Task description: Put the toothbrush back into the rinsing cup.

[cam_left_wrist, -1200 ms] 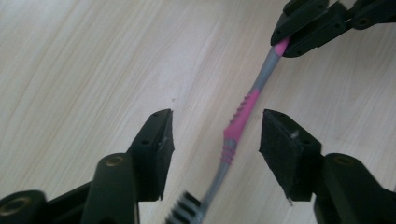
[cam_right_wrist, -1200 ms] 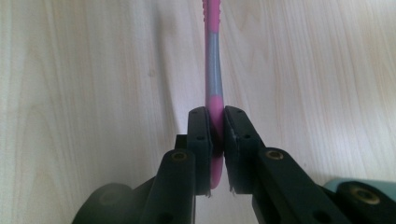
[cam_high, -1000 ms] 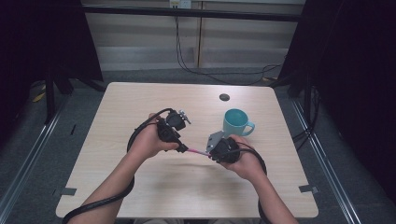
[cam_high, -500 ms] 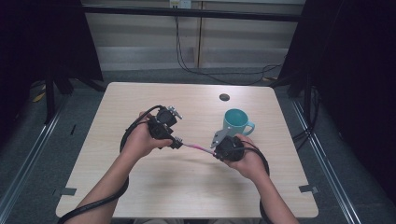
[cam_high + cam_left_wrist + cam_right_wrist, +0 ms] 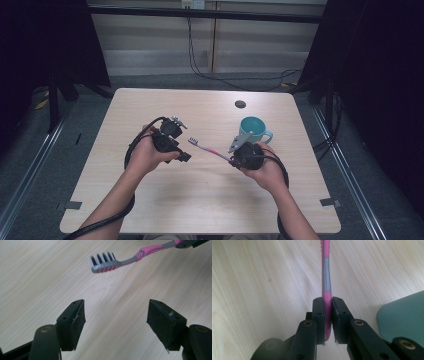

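Tabletop (image 5: 200, 200): pale wood, lit; dark surroundings.
Right tool (image 5: 327, 315): pinching pink-and-grey plastic toothbrush (image 5: 117, 261), handle end hidden.
Left tool (image 5: 116, 322): spread, empty.
Teal ceramic mug (image 5: 253, 129): partly cut off in the right gripper view.

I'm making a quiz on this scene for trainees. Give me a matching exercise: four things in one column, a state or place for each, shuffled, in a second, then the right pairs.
Things:
1. left gripper
2. right gripper
3. toothbrush
4. teal mug

States or places:
A. stands on the table, beyond the right hand
B. jaws wide apart, nothing between them
C. held by its pink handle, bristle head free in the air
D. jaws clamped on a pink handle

Pairs: 1-B, 2-D, 3-C, 4-A
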`<state>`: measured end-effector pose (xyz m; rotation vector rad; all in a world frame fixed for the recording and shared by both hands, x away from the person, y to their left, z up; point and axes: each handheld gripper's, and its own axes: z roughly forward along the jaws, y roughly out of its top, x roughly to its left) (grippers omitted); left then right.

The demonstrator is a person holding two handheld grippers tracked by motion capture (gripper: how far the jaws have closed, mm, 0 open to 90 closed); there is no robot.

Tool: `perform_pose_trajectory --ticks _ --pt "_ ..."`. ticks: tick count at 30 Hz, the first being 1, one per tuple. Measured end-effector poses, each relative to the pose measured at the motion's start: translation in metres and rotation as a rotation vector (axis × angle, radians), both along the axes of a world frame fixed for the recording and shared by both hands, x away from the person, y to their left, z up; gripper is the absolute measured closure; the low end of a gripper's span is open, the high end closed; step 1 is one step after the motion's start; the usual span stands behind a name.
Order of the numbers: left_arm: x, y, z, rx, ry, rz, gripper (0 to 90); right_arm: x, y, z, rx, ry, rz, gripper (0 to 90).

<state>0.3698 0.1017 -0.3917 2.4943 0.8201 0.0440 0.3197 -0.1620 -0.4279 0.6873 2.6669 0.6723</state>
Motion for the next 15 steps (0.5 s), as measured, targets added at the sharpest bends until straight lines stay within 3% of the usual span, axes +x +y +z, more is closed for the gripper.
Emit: perform_pose_trajectory --ticks 10,15 --pt "-0.003 -0.002 -0.016 -0.074 0.020 0.030 34.3 0.001 -0.005 0.001 0.100 0.008 -0.083 81.7" --pt "-0.004 -0.006 -0.020 -0.103 0.018 0.038 35.0 0.001 -0.006 0.001 0.118 0.004 -0.097 81.7"
